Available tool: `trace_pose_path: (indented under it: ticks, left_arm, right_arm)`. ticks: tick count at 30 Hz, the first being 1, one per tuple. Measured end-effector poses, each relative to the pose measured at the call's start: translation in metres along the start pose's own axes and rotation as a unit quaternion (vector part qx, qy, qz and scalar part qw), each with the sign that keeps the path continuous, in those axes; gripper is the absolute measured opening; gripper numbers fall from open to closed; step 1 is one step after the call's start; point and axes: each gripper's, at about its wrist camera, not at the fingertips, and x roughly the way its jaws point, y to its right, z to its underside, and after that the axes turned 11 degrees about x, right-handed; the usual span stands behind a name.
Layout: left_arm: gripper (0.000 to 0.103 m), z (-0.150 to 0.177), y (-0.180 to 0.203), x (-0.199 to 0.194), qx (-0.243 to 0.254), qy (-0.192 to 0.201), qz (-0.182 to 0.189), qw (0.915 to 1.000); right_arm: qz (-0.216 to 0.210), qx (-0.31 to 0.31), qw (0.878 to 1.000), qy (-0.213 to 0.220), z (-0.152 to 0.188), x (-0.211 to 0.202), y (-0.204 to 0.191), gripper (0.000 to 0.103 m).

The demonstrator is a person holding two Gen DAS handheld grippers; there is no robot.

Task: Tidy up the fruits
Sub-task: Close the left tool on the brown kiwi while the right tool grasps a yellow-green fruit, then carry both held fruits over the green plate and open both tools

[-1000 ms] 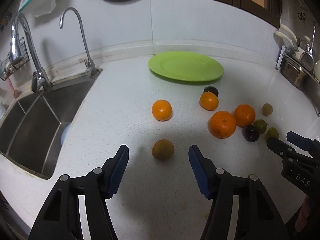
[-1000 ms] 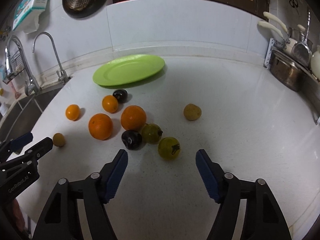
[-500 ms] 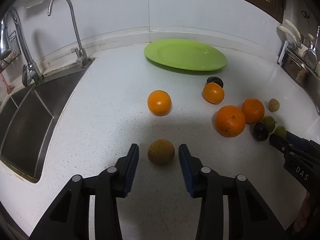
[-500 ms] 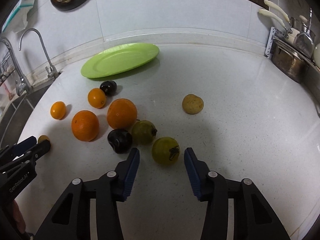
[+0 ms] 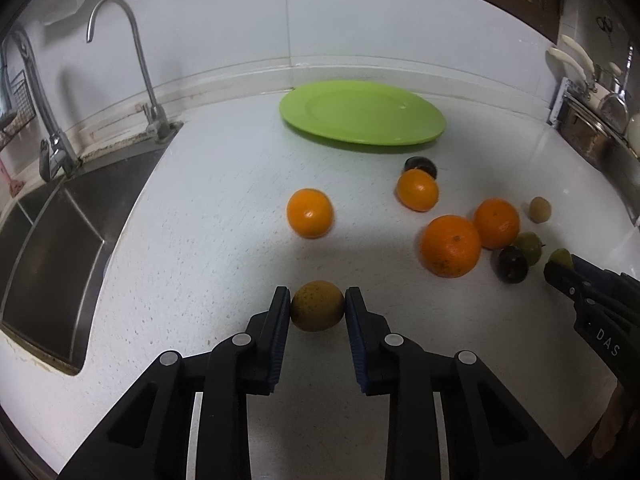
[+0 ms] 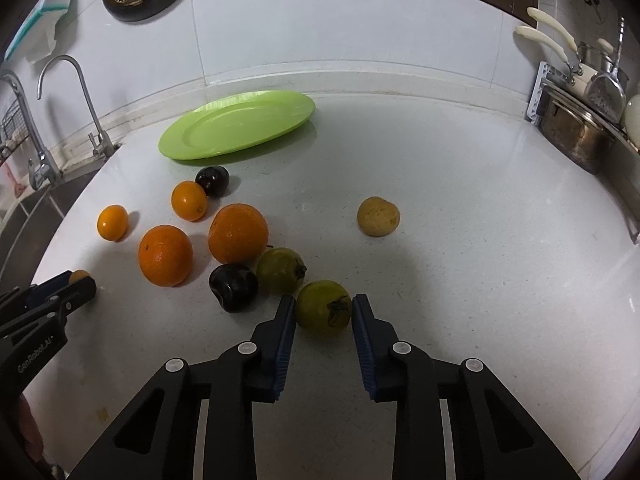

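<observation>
The left gripper [image 5: 318, 306] clamps a brownish-yellow fruit [image 5: 317, 305] and the right gripper [image 6: 323, 312] a green fruit [image 6: 323, 309], both on the counter [image 6: 460, 248], with the green plate [image 6: 236, 124] lying well ahead of both.

left gripper [image 5: 317, 312] — black frame | blue ribbed pads | silver screws — white lettering
</observation>
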Motion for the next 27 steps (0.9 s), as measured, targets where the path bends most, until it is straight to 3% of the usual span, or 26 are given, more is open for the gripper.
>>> trace_pose_path:
  ticks: [16,27]
  left_arm:
    - [0.028,-0.034,-0.012,-0.043,0.032,0.058,0.026,0.9974]
    - [0.028,-0.079,-0.035,-0.036,0.082,0.089,0.074,0.9899]
  right_arm:
    - [-0.073,-0.042,0.996,0.025,-0.029,-0.042,-0.035,0.03]
    - [-0.118,-0.047,0.991,0.034,-0.07,-0.038,-0.067,0.03]
